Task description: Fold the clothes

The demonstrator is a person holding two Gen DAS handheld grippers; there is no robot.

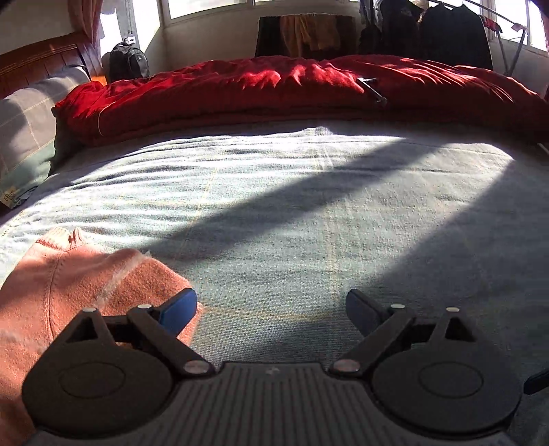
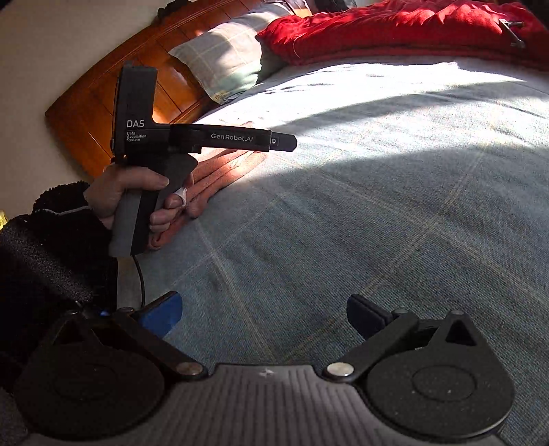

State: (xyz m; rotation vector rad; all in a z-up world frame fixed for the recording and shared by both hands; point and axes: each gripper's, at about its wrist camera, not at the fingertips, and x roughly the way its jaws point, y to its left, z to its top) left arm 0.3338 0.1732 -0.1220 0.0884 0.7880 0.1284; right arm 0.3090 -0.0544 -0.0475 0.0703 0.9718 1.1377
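Observation:
A folded salmon-pink knit garment [image 1: 68,281] lies on the bed at the lower left of the left wrist view. My left gripper [image 1: 271,308] hovers open just right of it; its left blue pad [image 1: 178,310] overlaps the garment's edge, and only bedspread lies between the fingers. In the right wrist view the same garment [image 2: 219,171] lies behind the left gripper's black body [image 2: 206,139], held by a hand [image 2: 137,195] in a dark fleece sleeve. My right gripper [image 2: 264,315] stands open over bare bedspread, nothing in it.
The bed has a blue-grey woven cover [image 1: 308,206] with sun and shadow bands. A red quilt [image 1: 274,89] lies along the far side, a checked pillow [image 1: 27,130] and wooden headboard [image 2: 103,103] to the left. Clothes hang on a rack [image 1: 446,31] by the window.

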